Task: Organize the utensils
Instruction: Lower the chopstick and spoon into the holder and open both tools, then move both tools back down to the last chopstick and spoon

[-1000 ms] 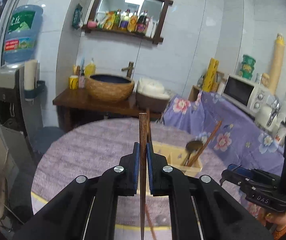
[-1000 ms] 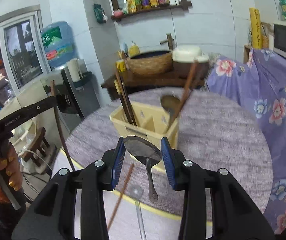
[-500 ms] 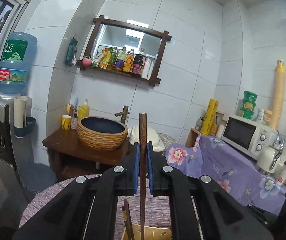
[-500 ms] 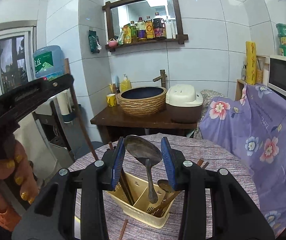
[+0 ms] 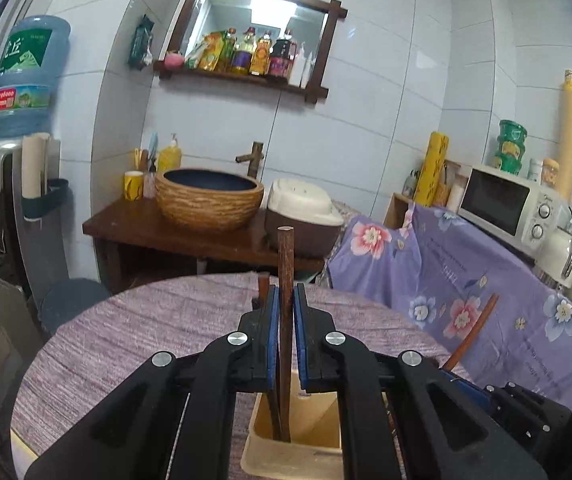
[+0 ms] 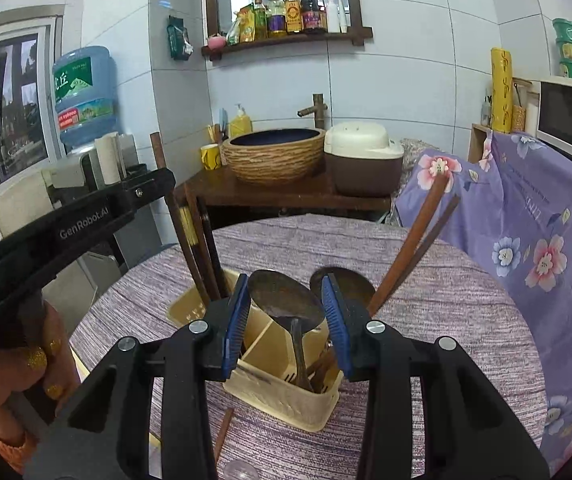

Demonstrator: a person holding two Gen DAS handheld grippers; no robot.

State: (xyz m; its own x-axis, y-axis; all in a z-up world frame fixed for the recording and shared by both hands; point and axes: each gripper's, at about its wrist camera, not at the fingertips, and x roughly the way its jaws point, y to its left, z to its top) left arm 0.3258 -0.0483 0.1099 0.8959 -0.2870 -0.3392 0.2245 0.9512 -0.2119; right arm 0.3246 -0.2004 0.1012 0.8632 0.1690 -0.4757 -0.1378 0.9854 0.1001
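My left gripper (image 5: 286,296) is shut on a brown wooden chopstick (image 5: 286,256) that stands upright. Its lower end reaches into the left compartment of the beige utensil holder (image 5: 294,456), beside another chopstick (image 5: 263,280). My right gripper (image 6: 286,292) is shut across the bowl of a metal spoon (image 6: 286,300); the spoon's handle hangs down into a right compartment of the holder (image 6: 281,400). A second spoon (image 6: 350,280) and two slanted chopsticks (image 6: 418,236) stand in the holder. The left gripper (image 6: 165,178) shows at the left of the right wrist view.
The holder stands on a round table with a purple cloth (image 6: 446,320). A loose chopstick (image 6: 223,432) lies near the table's front edge. Behind are a wooden stand with a woven basin (image 5: 209,200), a rice cooker (image 5: 302,208) and a flowered cloth (image 5: 486,272) under a microwave.
Both grippers tipped down and came over the holder. The chopstick's lower end now sits inside the left compartment, and the spoon's handle has sunk into a right compartment.
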